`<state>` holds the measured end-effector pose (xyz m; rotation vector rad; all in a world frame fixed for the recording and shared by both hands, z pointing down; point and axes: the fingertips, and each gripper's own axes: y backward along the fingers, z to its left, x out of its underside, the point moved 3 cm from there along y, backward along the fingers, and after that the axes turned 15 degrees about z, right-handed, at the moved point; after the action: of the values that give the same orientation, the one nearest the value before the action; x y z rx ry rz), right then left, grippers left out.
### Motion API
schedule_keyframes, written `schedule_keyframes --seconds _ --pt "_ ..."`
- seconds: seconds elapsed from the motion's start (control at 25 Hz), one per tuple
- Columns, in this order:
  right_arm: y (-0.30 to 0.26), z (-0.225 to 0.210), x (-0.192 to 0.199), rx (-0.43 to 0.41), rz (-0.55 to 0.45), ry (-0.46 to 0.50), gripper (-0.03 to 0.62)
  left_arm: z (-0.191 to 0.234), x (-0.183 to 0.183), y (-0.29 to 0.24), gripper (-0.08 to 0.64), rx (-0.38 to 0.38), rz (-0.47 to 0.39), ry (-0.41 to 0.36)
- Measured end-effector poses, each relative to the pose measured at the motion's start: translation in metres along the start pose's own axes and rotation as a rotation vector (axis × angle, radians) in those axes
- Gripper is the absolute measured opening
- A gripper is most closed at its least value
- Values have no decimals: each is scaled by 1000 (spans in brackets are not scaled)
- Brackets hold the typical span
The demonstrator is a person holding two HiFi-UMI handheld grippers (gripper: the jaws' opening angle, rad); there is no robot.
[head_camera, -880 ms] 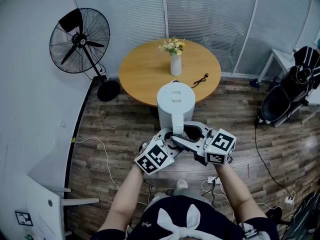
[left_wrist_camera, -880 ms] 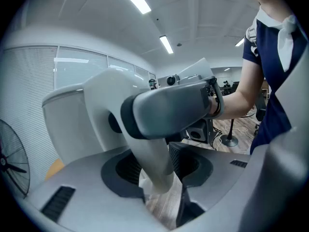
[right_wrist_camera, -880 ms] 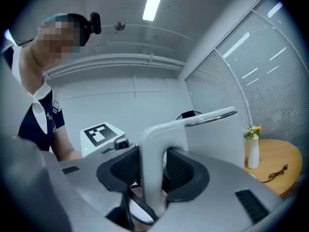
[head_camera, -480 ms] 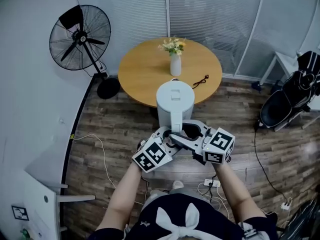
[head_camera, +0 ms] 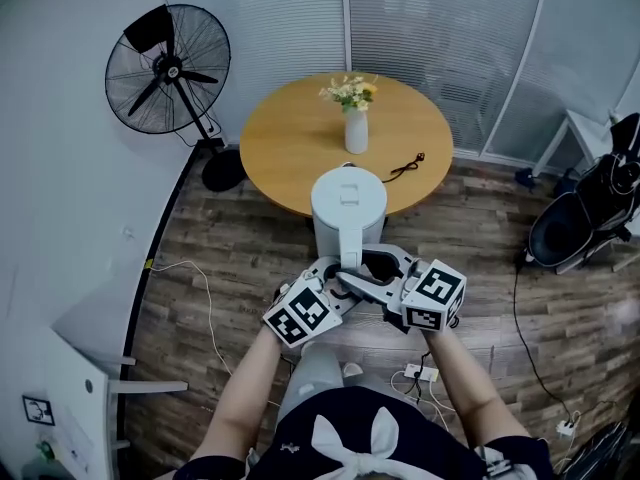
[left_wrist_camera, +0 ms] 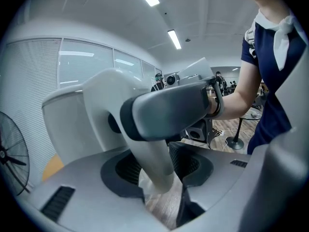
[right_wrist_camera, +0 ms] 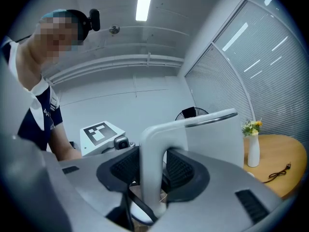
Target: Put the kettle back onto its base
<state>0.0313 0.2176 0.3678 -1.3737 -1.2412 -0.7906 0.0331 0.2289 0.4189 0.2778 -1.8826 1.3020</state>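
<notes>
Ahead of me, a round light-wood table (head_camera: pixel 290 138) stands on dark wooden plank floor (head_camera: pixel 240 238), black pedestal fan (head_camera: pixel 168 68) left of it, pale slatted blinds (head_camera: pixel 440 28) behind, ceiling strip light (right_wrist_camera: pixel 144 1) overhead.

Dim, bluish light (ceiling strips (right_wrist_camera: pixel 145 3) glare); fisheye edges.

White kettle (head_camera: pixel 348 200); tan table (head_camera: pixel 290 138); white vase (head_camera: pixel 356 133), yellow flowers (head_camera: pixel 350 92); black fan (head_camera: pixel 168 68); brown wood-grain floor (head_camera: pixel 240 258).

The white cylindrical kettle (head_camera: pixel 349 200) stands upright in mid-air at the head view's middle, lid shut, handle (head_camera: pixel 350 255) pointing to 6 o'clock.
</notes>
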Motion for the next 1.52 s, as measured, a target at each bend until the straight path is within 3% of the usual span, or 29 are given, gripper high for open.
schedule_keyframes --seconds 0.92,1.52 --pt "-16 -82 -8 2 9 -47 181 69 -9 -41 189 36 21 4" --pt "-63 -194 -62 103 -1 -18 181 201 -27 -67 192 77 -31 -102"
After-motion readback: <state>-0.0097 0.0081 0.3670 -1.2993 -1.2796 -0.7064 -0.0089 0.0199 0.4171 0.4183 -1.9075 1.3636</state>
